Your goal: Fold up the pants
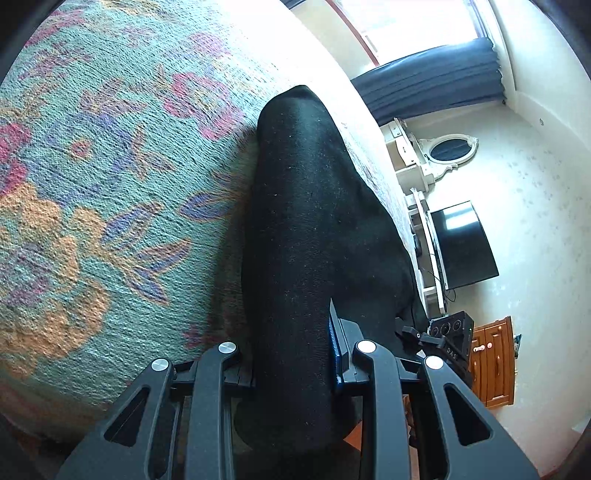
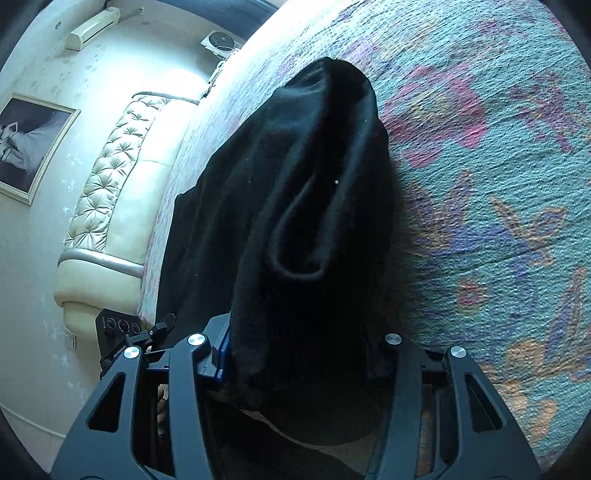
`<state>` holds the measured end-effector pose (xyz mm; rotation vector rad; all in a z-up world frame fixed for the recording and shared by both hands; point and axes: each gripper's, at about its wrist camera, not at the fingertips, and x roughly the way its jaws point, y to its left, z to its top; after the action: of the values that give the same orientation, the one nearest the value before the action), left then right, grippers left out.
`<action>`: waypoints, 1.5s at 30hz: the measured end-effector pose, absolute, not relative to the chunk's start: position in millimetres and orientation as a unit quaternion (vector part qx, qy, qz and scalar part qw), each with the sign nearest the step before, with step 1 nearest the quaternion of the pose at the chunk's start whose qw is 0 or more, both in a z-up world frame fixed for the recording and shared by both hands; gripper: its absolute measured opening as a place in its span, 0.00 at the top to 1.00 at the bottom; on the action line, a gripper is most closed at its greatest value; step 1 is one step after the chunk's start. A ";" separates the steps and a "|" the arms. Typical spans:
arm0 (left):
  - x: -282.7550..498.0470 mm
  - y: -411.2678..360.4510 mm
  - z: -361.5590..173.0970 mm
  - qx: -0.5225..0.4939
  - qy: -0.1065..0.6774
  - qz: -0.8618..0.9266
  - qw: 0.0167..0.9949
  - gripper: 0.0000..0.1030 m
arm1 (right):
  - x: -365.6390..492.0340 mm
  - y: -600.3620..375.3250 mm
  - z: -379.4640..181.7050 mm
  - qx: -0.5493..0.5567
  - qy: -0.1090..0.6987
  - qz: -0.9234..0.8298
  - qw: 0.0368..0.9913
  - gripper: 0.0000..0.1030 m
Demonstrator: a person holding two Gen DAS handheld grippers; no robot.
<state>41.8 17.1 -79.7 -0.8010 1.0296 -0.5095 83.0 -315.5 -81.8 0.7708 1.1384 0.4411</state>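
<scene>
The black pants stretch away from me over a floral bedspread. My left gripper is shut on a thick bunch of the black cloth, which fills the gap between its blue-padded fingers. In the right wrist view the pants hang in folds with an open hem or pocket loop showing. My right gripper is shut on another bunch of the same cloth, lifted above the bedspread. The other gripper shows at the edge of each view, close alongside.
A dark curtain, a white dresser with an oval mirror, a black TV and a wooden cabinet stand beyond the bed. A tufted cream headboard, a framed picture and a wall air conditioner lie on the other side.
</scene>
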 end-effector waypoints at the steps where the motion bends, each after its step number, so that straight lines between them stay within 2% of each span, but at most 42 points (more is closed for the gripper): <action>1: 40.4 17.2 -79.9 -0.367 0.474 -0.235 0.765 0.73 | 82.7 -316.1 -82.4 0.354 0.520 0.202 0.750 0.52; 9: 41.3 16.1 -80.3 -0.358 0.478 -0.245 0.764 0.68 | 79.8 -314.5 -82.2 0.361 0.518 0.206 0.748 0.51; 14: 37.4 19.5 -77.9 -0.373 0.478 -0.255 0.753 0.66 | 72.7 -321.5 -80.0 0.366 0.518 0.207 0.745 0.39; 18: 33.3 35.6 -71.6 -0.396 0.470 -0.261 0.745 0.66 | 63.5 -331.8 -74.1 0.355 0.522 0.213 0.745 0.35; 23: 20.9 62.8 -71.9 -0.459 0.444 -0.261 0.724 0.66 | 55.8 -362.0 -69.8 0.399 0.494 0.201 0.746 0.27; 27: 18.8 72.9 -64.9 -0.455 0.429 -0.243 0.741 0.65 | 73.0 -381.0 -69.5 0.415 0.471 0.191 0.755 0.24; 31: 29.5 81.2 -50.2 -0.472 0.392 -0.238 0.753 0.63 | 101.2 -379.9 -80.1 0.424 0.469 0.191 0.751 0.23; 36: 68.2 76.8 -51.4 -0.449 0.418 -0.217 0.760 0.62 | 132.6 -364.3 -91.4 0.423 0.469 0.208 0.747 0.23; 38: 89.6 70.4 -56.9 -0.444 0.431 -0.220 0.754 0.62 | 141.2 -358.1 -92.6 0.420 0.468 0.216 0.747 0.14; 40: 113.4 63.0 -65.0 -0.453 0.442 -0.243 0.735 0.62 | 146.5 -352.3 -91.5 0.409 0.467 0.224 0.752 0.11; 43: 142.1 57.5 -78.2 -0.466 0.453 -0.254 0.716 0.47 | 149.0 -348.6 -91.9 0.398 0.469 0.231 0.754 0.11; 45: 157.9 52.9 -87.2 -0.465 0.470 -0.265 0.702 0.46 | 147.6 -349.7 -92.8 0.401 0.469 0.240 0.750 0.11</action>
<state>157.9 52.9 -87.2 -1.0355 1.0458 -0.5901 147.6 -349.7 -92.8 0.8769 1.0241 0.5246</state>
